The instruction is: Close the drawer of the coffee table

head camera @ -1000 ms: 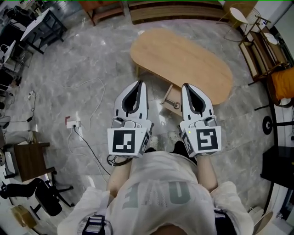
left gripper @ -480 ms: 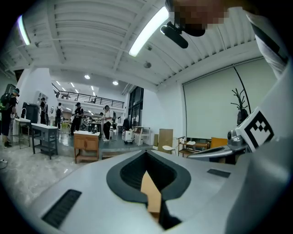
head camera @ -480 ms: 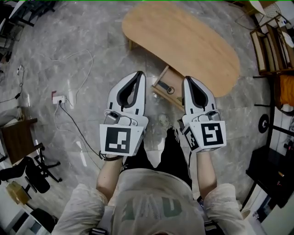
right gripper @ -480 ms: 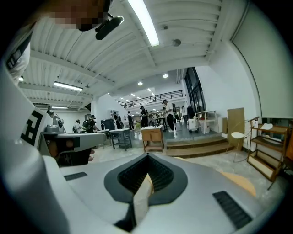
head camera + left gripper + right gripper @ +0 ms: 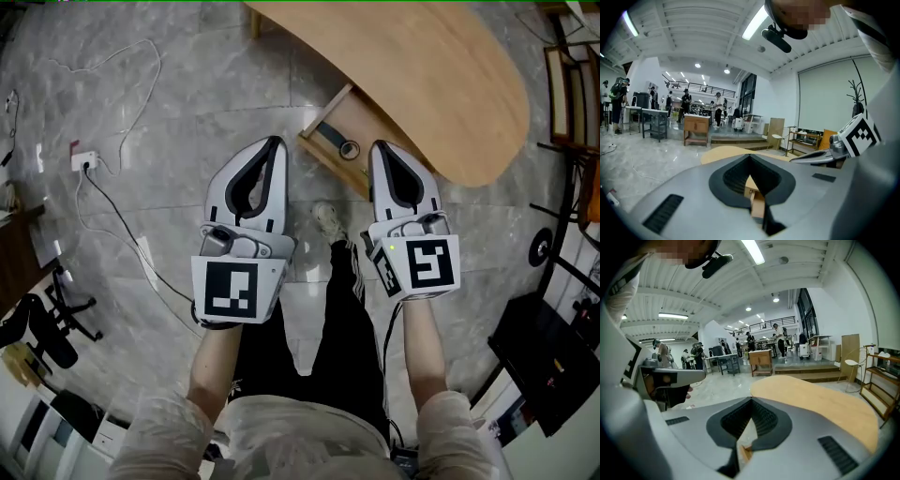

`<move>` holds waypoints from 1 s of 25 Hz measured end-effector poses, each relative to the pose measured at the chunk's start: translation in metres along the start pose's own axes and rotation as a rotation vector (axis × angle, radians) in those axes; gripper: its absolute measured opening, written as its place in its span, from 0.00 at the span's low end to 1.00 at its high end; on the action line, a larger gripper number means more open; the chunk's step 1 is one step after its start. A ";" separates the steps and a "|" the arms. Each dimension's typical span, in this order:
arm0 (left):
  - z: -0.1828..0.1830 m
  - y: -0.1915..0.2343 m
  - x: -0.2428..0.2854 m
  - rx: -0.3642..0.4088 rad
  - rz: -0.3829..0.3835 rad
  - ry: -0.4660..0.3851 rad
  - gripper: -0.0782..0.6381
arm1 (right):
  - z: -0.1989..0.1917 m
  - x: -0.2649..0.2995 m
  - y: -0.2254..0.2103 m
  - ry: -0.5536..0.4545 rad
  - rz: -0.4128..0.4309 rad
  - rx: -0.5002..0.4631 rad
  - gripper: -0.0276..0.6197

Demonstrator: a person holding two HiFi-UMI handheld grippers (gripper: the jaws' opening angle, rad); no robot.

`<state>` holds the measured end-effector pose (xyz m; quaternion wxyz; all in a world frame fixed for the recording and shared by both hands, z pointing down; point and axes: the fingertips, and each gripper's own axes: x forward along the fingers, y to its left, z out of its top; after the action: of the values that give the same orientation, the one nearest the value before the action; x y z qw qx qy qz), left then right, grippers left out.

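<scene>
Pointing forward and slightly down, the left gripper [image 5: 274, 142] had its jaws closed tip to tip with nothing clamped. In the left gripper view the left gripper [image 5: 750, 156] showed only the teardrop gap behind its touching tips, and light wood of the drawer [image 5: 753, 190] was seen through it. The right gripper [image 5: 379, 148] was the same, jaws together and empty. The right gripper view showed this too, with the right gripper [image 5: 751, 399] shut and a sliver of wood showing through the gap.

The drawer [image 5: 361, 120] stood pulled out from under the coffee table [image 5: 422, 66], open toward the person, ahead of and between the two gripper tips. The left tip sat near the drawer's front left corner, apart from it. The right tip overlapped the drawer's right side in the head view, and contact could not be told. A ring-shaped roll [image 5: 350, 149] lay inside the drawer near its front.

A shoe [image 5: 326, 218] rested on the gray marble floor [image 5: 187, 103] between the grippers. A power strip [image 5: 82, 159] lay well off to the left. Beyond the tabletop in the left gripper view were a wooden cabinet [image 5: 696, 130] and people standing at far desks.
</scene>
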<state>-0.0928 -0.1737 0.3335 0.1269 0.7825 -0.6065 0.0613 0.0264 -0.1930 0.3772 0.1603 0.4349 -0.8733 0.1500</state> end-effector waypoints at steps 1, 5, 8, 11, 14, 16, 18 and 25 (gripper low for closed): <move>-0.013 0.000 0.003 -0.002 0.002 0.009 0.12 | -0.013 0.005 0.000 0.012 0.005 0.001 0.05; -0.052 0.000 0.011 -0.008 0.012 0.037 0.12 | -0.050 0.016 0.001 0.053 0.033 -0.006 0.05; -0.070 0.000 0.014 -0.022 0.015 0.052 0.12 | -0.067 0.021 0.002 0.075 0.049 -0.015 0.05; -0.081 0.001 0.015 -0.034 0.021 0.065 0.12 | -0.076 0.025 0.004 0.086 0.061 -0.042 0.05; -0.088 0.002 0.015 -0.039 0.024 0.078 0.12 | -0.079 0.032 0.004 0.089 0.067 -0.080 0.05; -0.093 0.004 0.016 -0.035 0.027 0.085 0.12 | -0.089 0.039 0.005 0.140 0.085 -0.108 0.05; -0.099 0.006 0.019 -0.039 0.031 0.088 0.12 | -0.112 0.049 0.010 0.237 0.144 -0.130 0.41; -0.127 0.011 0.024 -0.053 0.051 0.127 0.12 | -0.228 0.066 0.014 0.559 0.211 -0.279 0.39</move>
<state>-0.0895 -0.1634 0.4629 0.1841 0.7578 -0.6182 0.0981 0.0119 -0.1404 0.6083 0.4355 0.2580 -0.8478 0.1580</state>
